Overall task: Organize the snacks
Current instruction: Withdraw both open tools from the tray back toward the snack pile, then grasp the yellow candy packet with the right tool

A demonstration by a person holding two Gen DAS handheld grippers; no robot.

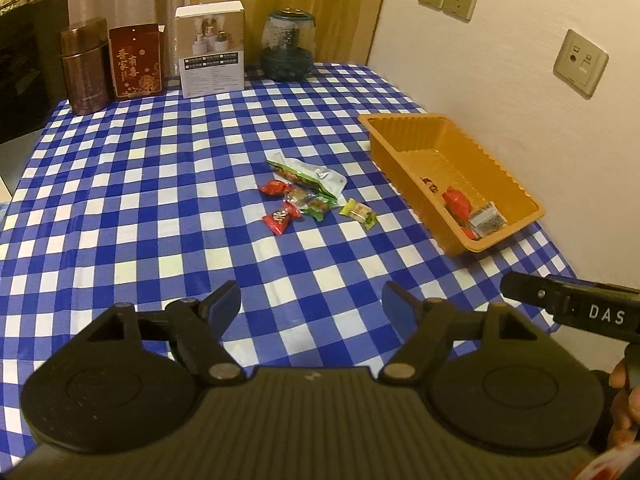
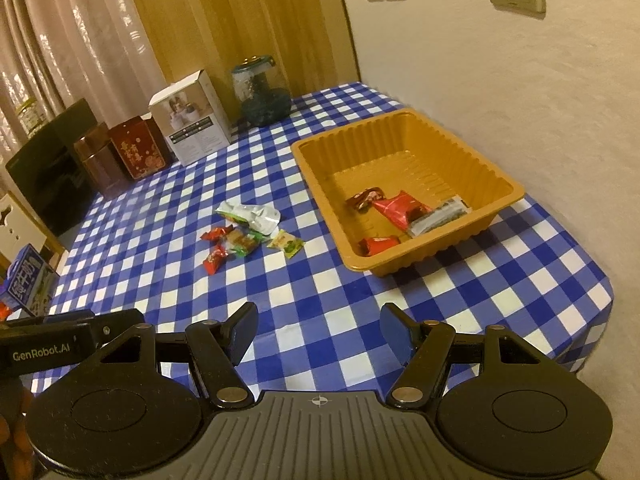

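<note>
Left gripper (image 1: 312, 304) and right gripper (image 2: 318, 330): jaws apart, nothing between them, both over the checked tablecloth (image 1: 160, 200). Loose snacks (image 1: 308, 192) lie mid-table beside the orange tray (image 2: 500, 184), which holds about 4 wrapped pieces. Readable: "DAS" and "GenRobot.AI" on the gripper bodies.

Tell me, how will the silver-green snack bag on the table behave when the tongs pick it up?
The silver-green snack bag looks crumpled and thin, so probably floppy and light. Its shiny foil may slip.
</note>
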